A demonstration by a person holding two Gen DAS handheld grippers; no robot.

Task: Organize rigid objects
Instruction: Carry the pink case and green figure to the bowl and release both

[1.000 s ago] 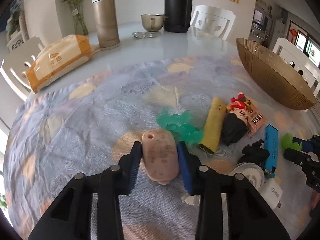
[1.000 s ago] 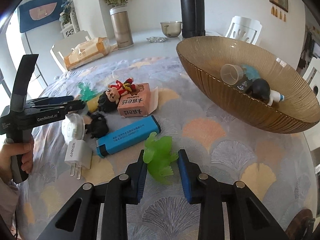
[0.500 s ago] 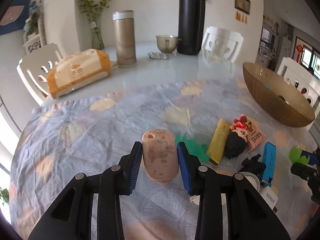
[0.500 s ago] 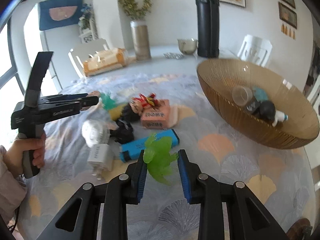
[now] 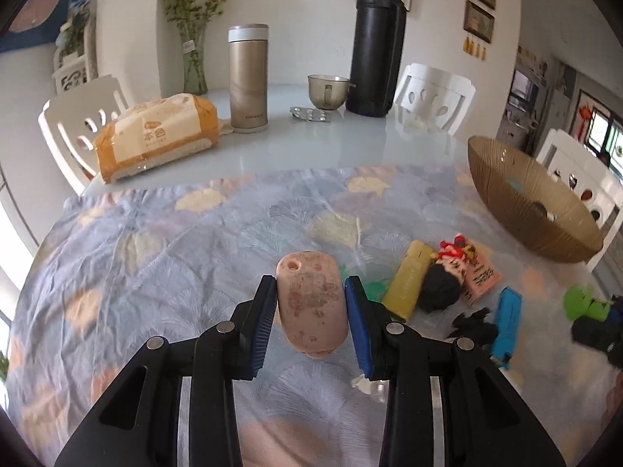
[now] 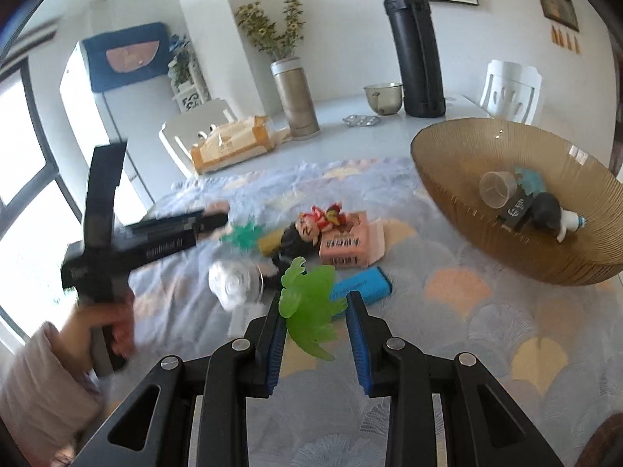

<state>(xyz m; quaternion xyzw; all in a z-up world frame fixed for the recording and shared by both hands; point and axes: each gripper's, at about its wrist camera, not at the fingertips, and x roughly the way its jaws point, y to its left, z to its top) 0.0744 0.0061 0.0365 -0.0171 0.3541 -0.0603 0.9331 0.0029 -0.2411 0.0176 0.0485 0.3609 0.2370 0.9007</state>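
My left gripper [image 5: 310, 313] is shut on a pink speckled oval object [image 5: 311, 303], held above the patterned cloth. My right gripper [image 6: 314, 317] is shut on a light green spiky toy [image 6: 311, 303], also raised; that toy also shows at the right edge of the left wrist view [image 5: 580, 303]. The left gripper with its pink object appears at the left of the right wrist view [image 6: 218, 210]. A brown ribbed bowl [image 6: 467, 202] at the right holds a clear cup [image 6: 496, 188], a black box and a dark figure. It also shows in the left wrist view [image 5: 506, 186].
On the cloth lie a yellow block [image 5: 409, 292], a doll on a pink box [image 6: 346, 243], a blue block [image 6: 362, 282], a teal spiky toy [image 6: 243, 233], a white round object [image 6: 233, 286]. Farther back stand a black flask [image 5: 375, 46], gold tumbler [image 5: 248, 78], tissue pack [image 5: 155, 136].
Both grippers have risen with their objects and the views have tilted up. The left gripper has lifted the pink object off the cloth; the right has carried the green toy higher.
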